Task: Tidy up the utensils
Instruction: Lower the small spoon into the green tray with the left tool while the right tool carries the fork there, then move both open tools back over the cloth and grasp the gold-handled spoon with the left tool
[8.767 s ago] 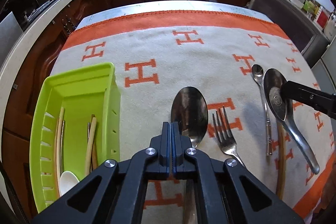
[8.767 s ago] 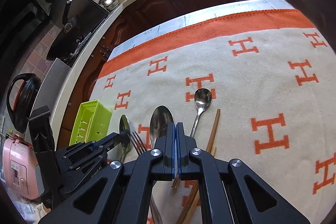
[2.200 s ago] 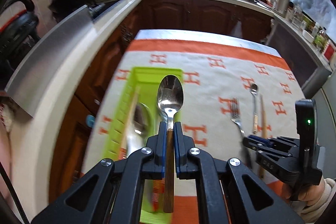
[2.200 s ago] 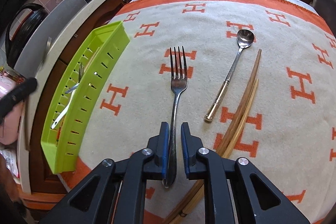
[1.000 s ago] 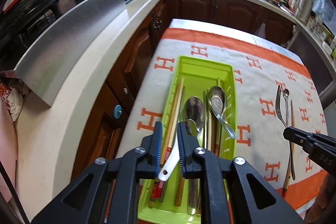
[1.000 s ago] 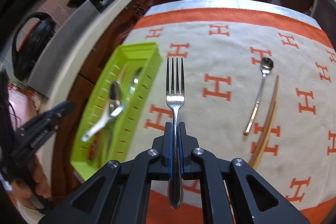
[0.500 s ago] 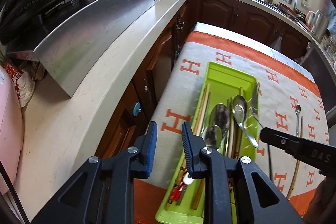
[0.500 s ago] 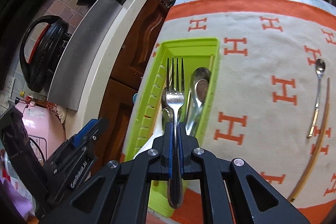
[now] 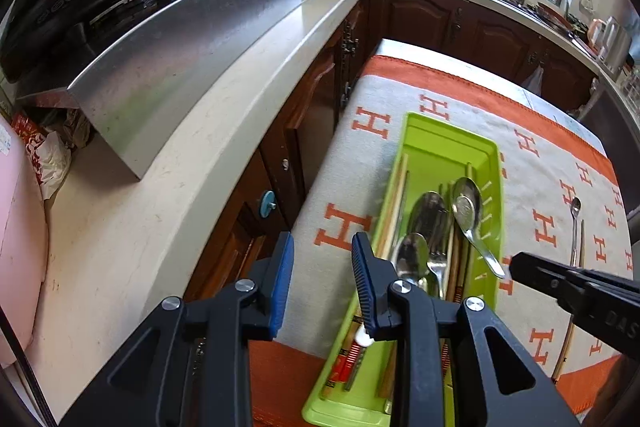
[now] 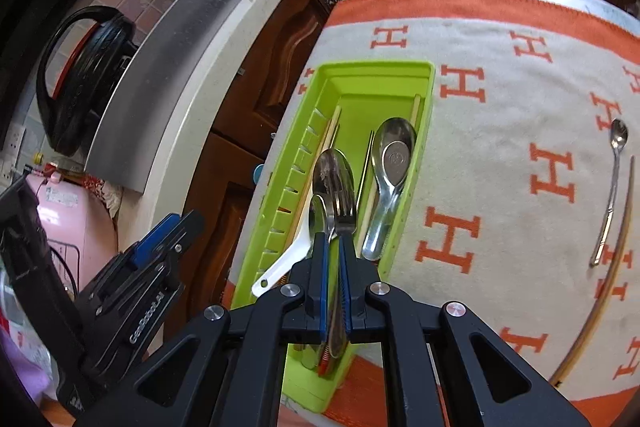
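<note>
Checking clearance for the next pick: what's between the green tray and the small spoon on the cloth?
Nothing: only bare H-patterned cloth between the green tray and the small spoon, clearest in the right wrist view. The chopsticks lie beyond the spoon.

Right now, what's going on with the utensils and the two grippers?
The right gripper is over the green utensil tray with the fork between its fingers; the jaws look slightly parted, so whether it still grips is unclear. The left gripper is open and empty beside the tray, over the blanket. Several spoons and chopsticks already lie in the tray. A small spoon and a pair of chopsticks are still out on the blanket.
</note>
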Action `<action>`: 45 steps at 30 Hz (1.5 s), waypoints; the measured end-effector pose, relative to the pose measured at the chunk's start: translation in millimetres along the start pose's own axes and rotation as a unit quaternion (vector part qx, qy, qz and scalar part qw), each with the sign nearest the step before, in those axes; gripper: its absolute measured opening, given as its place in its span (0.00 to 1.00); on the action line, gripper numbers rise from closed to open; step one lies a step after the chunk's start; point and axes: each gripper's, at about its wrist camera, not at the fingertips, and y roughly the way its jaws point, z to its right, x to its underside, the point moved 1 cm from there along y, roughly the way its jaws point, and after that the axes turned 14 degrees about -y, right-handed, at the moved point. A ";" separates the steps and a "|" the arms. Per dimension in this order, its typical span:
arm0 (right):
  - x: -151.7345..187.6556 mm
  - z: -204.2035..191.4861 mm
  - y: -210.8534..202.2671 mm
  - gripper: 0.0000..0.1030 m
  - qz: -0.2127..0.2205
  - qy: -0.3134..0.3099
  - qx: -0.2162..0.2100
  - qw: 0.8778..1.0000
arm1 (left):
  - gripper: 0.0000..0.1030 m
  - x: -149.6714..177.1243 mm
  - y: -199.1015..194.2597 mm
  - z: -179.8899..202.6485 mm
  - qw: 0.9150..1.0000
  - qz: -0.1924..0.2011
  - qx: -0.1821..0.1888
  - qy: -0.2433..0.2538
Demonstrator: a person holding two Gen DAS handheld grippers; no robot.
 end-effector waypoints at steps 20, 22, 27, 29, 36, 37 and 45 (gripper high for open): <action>110.4 116.1 -124.9 0.06 0.041 0.007 0.099 0.994 | 0.43 58.7 -42.6 135.5 0.983 -0.029 0.118 0.135; 119.4 134.2 -138.2 0.06 0.038 0.023 0.114 0.992 | 0.44 61.8 -44.9 147.9 0.980 -0.035 0.130 0.144; 131.7 176.1 -168.3 0.06 0.040 0.054 0.148 0.987 | 0.46 61.9 -41.4 184.3 0.973 -0.054 0.159 0.159; 134.3 188.1 -177.2 0.06 0.044 0.064 0.154 0.985 | 0.46 61.8 -34.7 198.3 0.970 -0.067 0.170 0.163; 141.5 223.5 -183.9 0.07 0.057 0.090 0.156 0.982 | 0.46 69.5 8.7 263.0 0.956 -0.116 0.196 0.185; 141.5 225.5 -179.4 0.07 0.055 0.093 0.155 0.982 | 0.46 71.1 14.2 269.6 0.955 -0.120 0.196 0.188; 148.0 244.5 -138.8 0.07 0.041 0.114 0.118 0.986 | 0.46 86.9 60.9 308.4 0.955 -0.130 0.164 0.212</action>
